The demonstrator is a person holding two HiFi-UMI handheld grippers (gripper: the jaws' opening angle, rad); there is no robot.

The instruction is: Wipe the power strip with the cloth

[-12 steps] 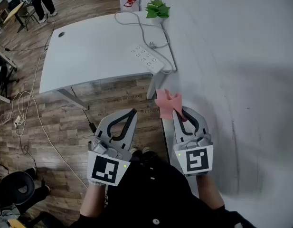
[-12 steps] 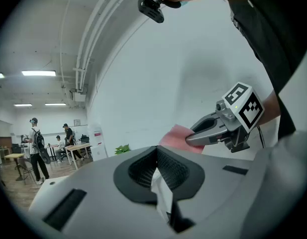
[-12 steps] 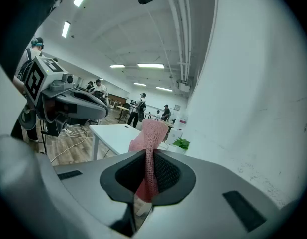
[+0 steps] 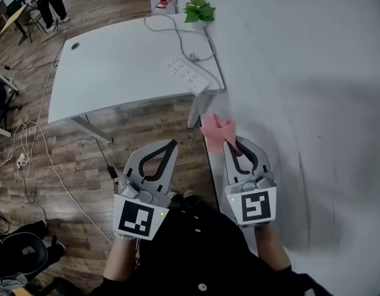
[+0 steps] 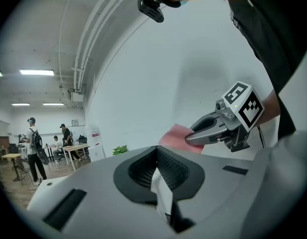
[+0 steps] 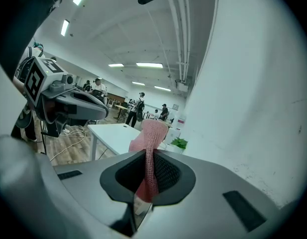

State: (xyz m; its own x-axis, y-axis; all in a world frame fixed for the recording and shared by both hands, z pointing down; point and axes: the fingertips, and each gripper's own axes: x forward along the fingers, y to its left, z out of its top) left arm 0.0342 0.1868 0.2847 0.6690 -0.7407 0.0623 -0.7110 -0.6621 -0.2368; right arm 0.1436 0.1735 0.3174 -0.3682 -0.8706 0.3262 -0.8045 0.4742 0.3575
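A white power strip (image 4: 188, 74) lies near the right edge of a white table (image 4: 109, 73), its grey cord looping toward the back. My right gripper (image 4: 229, 145) is shut on a pink cloth (image 4: 217, 131), held up in front of me, well short of the table. The pink cloth (image 6: 151, 148) stands pinched between the jaws in the right gripper view. My left gripper (image 4: 170, 145) hangs beside it over the wood floor, shut with nothing in it. In the left gripper view the right gripper (image 5: 193, 136) and the cloth (image 5: 175, 137) show at right.
A white wall (image 4: 300, 73) runs along the right. A small green plant (image 4: 197, 10) stands at the table's far corner. Cables (image 4: 29, 159) trail over the wood floor at left. People (image 4: 51, 2) and desks are in the far background.
The table and power strip have shifted slightly up and left in the head view. Both grippers keep the same pose.
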